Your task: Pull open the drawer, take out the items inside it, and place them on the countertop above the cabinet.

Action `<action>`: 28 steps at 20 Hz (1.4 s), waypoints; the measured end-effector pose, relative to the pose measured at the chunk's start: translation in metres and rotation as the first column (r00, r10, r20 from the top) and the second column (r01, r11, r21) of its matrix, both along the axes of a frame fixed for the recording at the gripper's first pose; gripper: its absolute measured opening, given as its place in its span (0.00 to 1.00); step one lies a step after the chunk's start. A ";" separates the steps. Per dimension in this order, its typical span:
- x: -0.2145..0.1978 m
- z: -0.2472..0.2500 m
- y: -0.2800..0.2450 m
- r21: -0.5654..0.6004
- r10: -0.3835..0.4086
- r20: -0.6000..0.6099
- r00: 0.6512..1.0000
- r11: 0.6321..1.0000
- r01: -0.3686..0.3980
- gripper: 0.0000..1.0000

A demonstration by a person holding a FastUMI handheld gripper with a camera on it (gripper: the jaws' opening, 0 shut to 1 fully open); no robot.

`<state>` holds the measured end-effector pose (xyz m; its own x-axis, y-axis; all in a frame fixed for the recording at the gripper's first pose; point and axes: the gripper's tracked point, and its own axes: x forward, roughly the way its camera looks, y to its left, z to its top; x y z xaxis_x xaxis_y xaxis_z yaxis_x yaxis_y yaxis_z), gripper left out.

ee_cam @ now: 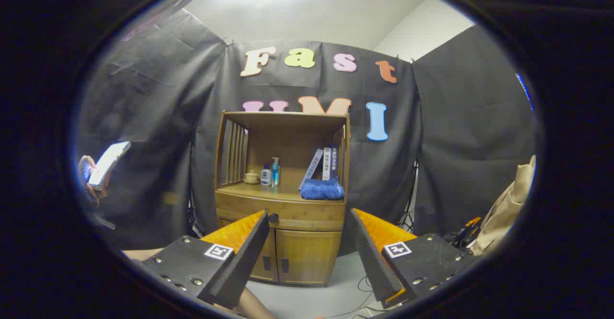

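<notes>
Gripper view: wood cabinet stands well beyond fingers, against black cloth wall. Drawer w/ dark round knob is closed, under the countertop. On top: small pot, two pump bottles, books, fuzzy blue towel. Gripper spread wide, gripping nothing. Grey floor w/ cables.

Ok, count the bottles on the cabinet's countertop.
2. A small white bottle stands beside a taller blue pump bottle, both between the little teapot and the blue towel. More could hide behind the towel. The gripper hangs open, far short of the cabinet.
</notes>
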<state>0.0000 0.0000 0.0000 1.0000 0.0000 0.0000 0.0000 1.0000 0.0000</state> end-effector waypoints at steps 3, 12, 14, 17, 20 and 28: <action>0.001 -0.001 0.003 0.006 0.006 -0.004 1.000 1.000 -0.006 0.99; 0.040 -0.026 0.027 0.008 0.051 -0.046 0.998 0.999 -0.050 0.99; 0.064 -0.033 0.041 0.007 0.071 -0.050 0.996 0.997 -0.070 0.99; 0.109 -0.046 0.063 -0.011 0.103 -0.046 0.994 0.995 -0.103 0.99; 0.156 -0.059 0.084 -0.012 0.128 -0.034 0.991 0.992 -0.129 0.99; 0.280 -0.125 0.105 -0.032 0.105 -0.092 0.990 0.994 -0.108 0.99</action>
<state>0.2803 0.1049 -0.1246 0.9902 0.1050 -0.0919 -0.1083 0.9936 -0.0319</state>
